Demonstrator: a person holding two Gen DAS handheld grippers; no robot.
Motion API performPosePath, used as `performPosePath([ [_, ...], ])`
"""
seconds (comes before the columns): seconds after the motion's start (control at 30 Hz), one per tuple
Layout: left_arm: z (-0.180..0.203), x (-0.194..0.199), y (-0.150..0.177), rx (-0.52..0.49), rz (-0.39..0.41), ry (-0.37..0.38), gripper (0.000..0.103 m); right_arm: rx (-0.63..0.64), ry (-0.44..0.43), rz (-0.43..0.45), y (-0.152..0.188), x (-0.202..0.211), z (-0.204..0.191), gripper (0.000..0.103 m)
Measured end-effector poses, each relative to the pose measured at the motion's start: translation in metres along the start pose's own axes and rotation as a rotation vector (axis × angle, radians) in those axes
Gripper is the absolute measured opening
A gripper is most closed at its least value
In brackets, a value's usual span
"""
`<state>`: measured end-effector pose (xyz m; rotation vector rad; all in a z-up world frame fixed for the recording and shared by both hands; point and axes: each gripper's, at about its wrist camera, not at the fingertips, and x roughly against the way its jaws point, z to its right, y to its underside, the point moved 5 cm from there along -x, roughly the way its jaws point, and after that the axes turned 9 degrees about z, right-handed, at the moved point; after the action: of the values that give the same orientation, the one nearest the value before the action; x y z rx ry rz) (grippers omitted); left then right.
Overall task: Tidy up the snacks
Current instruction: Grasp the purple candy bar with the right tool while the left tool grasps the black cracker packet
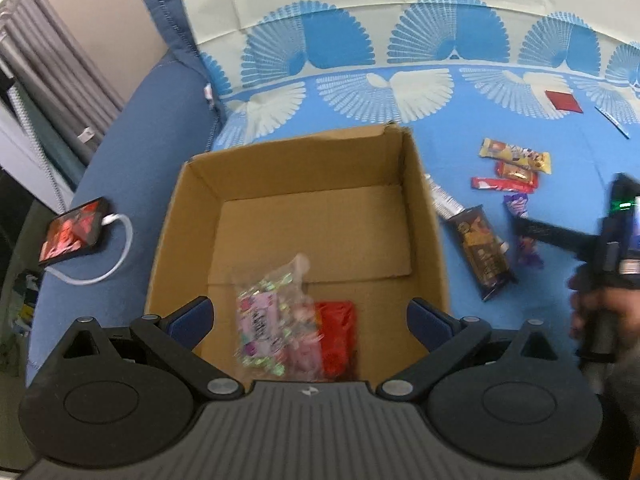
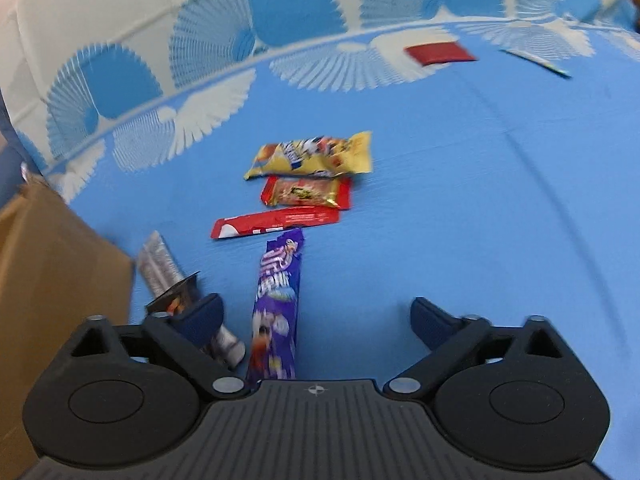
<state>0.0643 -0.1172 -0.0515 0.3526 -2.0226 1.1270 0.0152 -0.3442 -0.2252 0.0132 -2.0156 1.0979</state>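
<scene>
Sorting wrapped snacks from a blue patterned cloth (image 2: 460, 200) into a brown cardboard box (image 1: 424, 216).

Hovering above the box, the left gripper (image 1: 308, 320) is spread wide with nothing between its pads; a clear bag of pink sweets (image 1: 268, 320) and a red packet (image 1: 336, 336) lie at the box bottom. The right gripper (image 2: 316, 320) is also released, its jaws wide over a long purple snack bar (image 2: 276, 300) lying on the cloth, pads not touching it. Beyond lie a red stick pack (image 2: 276, 222), a red-gold wrapper (image 2: 308, 192) and a yellow pouch (image 2: 312, 156).
</scene>
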Motion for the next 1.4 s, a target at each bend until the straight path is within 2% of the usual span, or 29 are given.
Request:
performPosePath([
  [0.03,0.007,-0.004,-0.006,0.0,-0.004,0.017,0.103,0.019,0.009,-0.001,0.001,-0.007,-0.002,0.075],
  [0.07,0.015,-0.008,-0.011,0.003,-0.009,0.037,0.103,0.055,0.039,0.035,0.001,-0.008,-0.002,0.053],
  [0.1,0.024,-0.011,-0.016,0.008,-0.014,0.058,0.103,0.094,0.05,0.058,0.0,-0.006,-0.001,0.023],
  [0.13,0.034,-0.013,-0.021,0.014,-0.016,0.084,0.103,0.121,0.053,0.056,0.001,-0.004,0.004,0.02],
  [0.27,0.092,-0.026,-0.041,0.018,-0.026,0.221,0.103,0.095,0.139,0.052,0.003,0.015,0.058,0.018],
  [0.37,0.144,-0.047,-0.043,0.009,-0.082,0.317,0.103,0.073,0.223,0.057,0.007,0.035,0.109,0.018],
  [0.5,0.201,-0.094,-0.028,-0.006,-0.199,0.387,0.103,0.009,0.248,0.064,0.012,0.052,0.149,0.019],
  [0.57,0.217,-0.123,-0.016,-0.022,-0.247,0.368,0.103,-0.003,0.238,0.073,0.015,0.054,0.152,0.019],
  [0.67,0.217,-0.159,-0.001,-0.024,-0.286,0.293,0.103,0.003,0.245,0.085,0.015,0.052,0.149,0.024],
  [0.73,0.204,-0.179,0.005,0.007,-0.312,0.255,0.102,0.001,0.235,0.095,0.013,0.048,0.145,0.034],
  [0.77,0.196,-0.189,0.008,0.033,-0.325,0.248,0.101,0.005,0.227,0.099,0.013,0.046,0.144,0.043],
  [0.8,0.191,-0.197,0.01,0.06,-0.344,0.284,0.101,0.012,0.217,0.101,0.012,0.044,0.142,0.052],
  [0.87,0.178,-0.205,0.01,0.101,-0.346,0.29,0.101,0.034,0.208,0.099,0.011,0.041,0.137,0.063],
  [0.9,0.174,-0.206,0.008,0.105,-0.333,0.293,0.101,0.047,0.21,0.099,0.011,0.04,0.135,0.066],
  [1.0,0.167,-0.207,0.009,0.104,-0.339,0.32,0.101,0.071,0.228,0.103,0.011,0.038,0.131,0.067],
  [1.03,0.167,-0.205,0.011,0.101,-0.346,0.331,0.101,0.074,0.231,0.103,0.011,0.038,0.13,0.066],
  [1.1,0.166,-0.204,0.014,0.105,-0.36,0.331,0.101,0.083,0.254,0.102,0.011,0.039,0.13,0.052],
  [1.13,0.164,-0.201,0.017,0.124,-0.355,0.32,0.095,0.088,0.262,0.101,0.01,0.04,0.13,0.044],
  [1.17,0.161,-0.199,0.018,0.141,-0.342,0.31,0.084,0.092,0.264,0.1,0.01,0.042,0.129,0.024],
  [1.2,0.159,-0.194,0.019,0.141,-0.33,0.3,0.063,0.089,0.262,0.093,0.009,0.043,0.129,0.018],
  [1.23,0.158,-0.19,0.019,0.129,-0.322,0.306,0.044,0.073,0.255,0.082,0.008,0.046,0.128,0.017],
  [1.33,0.15,-0.173,0.02,0.142,-0.317,0.331,0.044,0.045,0.246,0.096,0.006,0.06,0.122,0.017],
  [1.4,0.143,-0.154,0.015,0.137,-0.283,0.349,0.044,0.042,0.239,0.131,0.002,0.077,0.113,0.017],
])
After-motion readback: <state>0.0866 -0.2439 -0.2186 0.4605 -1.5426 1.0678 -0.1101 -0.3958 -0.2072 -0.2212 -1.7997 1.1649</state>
